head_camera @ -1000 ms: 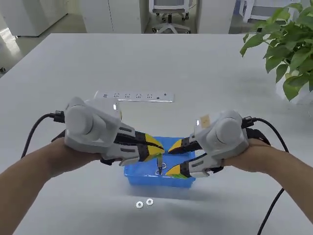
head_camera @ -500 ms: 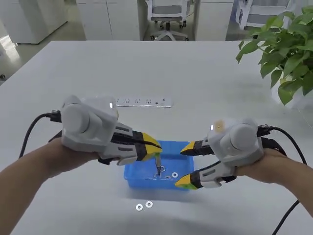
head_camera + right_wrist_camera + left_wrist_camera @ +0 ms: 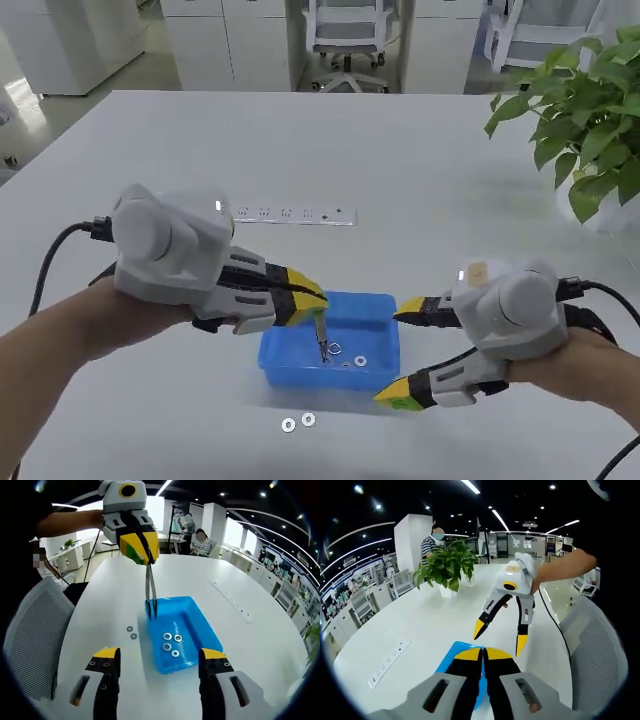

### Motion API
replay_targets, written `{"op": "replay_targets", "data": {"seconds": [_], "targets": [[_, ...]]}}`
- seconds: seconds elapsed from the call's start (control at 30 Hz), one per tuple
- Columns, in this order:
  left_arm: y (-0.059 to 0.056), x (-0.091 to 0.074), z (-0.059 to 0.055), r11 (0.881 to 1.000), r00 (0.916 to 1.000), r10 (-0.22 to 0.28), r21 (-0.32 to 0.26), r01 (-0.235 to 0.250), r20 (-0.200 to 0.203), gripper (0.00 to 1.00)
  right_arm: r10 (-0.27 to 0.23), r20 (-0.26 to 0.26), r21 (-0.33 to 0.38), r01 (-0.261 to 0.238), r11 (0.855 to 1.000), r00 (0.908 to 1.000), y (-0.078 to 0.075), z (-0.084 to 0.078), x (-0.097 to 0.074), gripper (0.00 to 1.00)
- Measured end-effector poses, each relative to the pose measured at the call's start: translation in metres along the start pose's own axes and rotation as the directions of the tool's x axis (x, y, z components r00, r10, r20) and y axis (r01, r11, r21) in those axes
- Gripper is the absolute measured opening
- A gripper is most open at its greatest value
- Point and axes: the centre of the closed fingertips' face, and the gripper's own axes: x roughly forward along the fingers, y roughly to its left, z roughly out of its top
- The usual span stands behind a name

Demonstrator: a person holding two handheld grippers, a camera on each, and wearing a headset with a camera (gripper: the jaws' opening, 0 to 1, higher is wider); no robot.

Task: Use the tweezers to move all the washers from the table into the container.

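Tweezers point(image 3: 150, 592), slim metal ones, are clamped in the closed jaws of my left gripper point(image 3: 316, 299). They hang tips-down into the shallow blue plastic container point(image 3: 300, 372). In the right gripper view the tips sit inside the tray, close to the wall on the left gripper's side. I can't tell if they touch the floor or hold anything.

Four small silver washers point(image 3: 167, 636) lie loose approx. mid-tray, apart from the tips. Two stray washers point(image 3: 289, 425) are on the white table point(image 3: 400, 160), side by side, just in front of the container.

My right gripper point(image 3: 398, 353) has its jaws wide apart w/ nothing between them, and it sits beside the container's right end.

A white power strip point(image 3: 285, 214) lies beyond the tray, well apart. A leafy green plant point(image 3: 590, 130) stands at the table's far right.
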Motion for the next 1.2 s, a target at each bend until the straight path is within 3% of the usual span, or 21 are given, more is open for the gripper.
{"op": "replay_targets", "data": {"seconds": [0.13,0.37,0.7,0.87,1.2], "targets": [[-0.007,-0.004,0.004,1.000,0.9999,-0.012,0.003,0.012,0.008,0.05,-0.010,0.008,0.013,0.010,1.000,0.9999,0.000,-0.001,-0.003,0.69],[-0.019,-0.008,0.001,0.999,0.9995,-0.033,0.009,0.033,-0.002,0.05,-0.031,0.023,0.033,0.031,0.999,0.9992,0.001,0.000,-0.008,0.76],[-0.032,-0.006,-0.016,0.999,0.9986,-0.048,-0.005,0.048,-0.021,0.05,-0.038,0.032,0.063,0.036,0.997,0.9988,0.008,-0.005,-0.008,0.88],[-0.034,-0.005,-0.027,0.998,0.9982,-0.055,-0.009,0.054,-0.025,0.05,-0.047,0.040,0.091,0.043,0.995,0.9981,0.014,-0.009,-0.010,0.93],[-0.038,0.000,-0.039,0.998,0.9978,-0.062,-0.025,0.062,-0.023,0.05,-0.064,0.053,0.142,0.056,0.988,0.9965,0.020,-0.018,-0.013,1.00]]}}
